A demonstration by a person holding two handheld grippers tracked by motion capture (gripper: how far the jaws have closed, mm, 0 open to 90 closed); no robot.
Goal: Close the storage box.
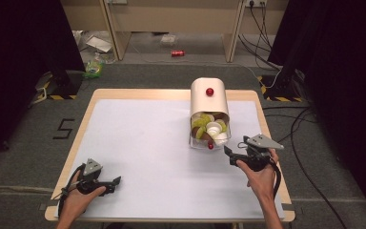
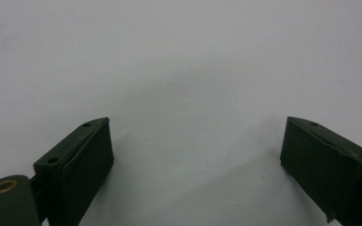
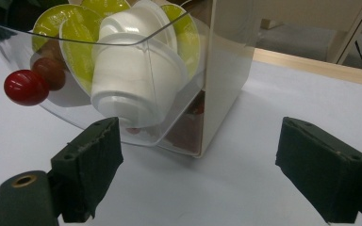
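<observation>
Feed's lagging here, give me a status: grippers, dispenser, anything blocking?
Right gripper open, just short of dispenser. Its clear drawer is tipped open, white cup at front. Left gripper open, idle on mat. Nothing between.

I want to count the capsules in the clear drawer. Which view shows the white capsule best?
The right gripper view: the white capsule sits close up behind the clear drawer front, its rim and ribs distinct. The high view shows it small and far off, among green-lidded capsules. The left gripper view faces bare table.

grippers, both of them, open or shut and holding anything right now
Left gripper: open, holding nothing, over the bare white table.
Right gripper: open, holding nothing, near the clear bin of capsules.
</observation>
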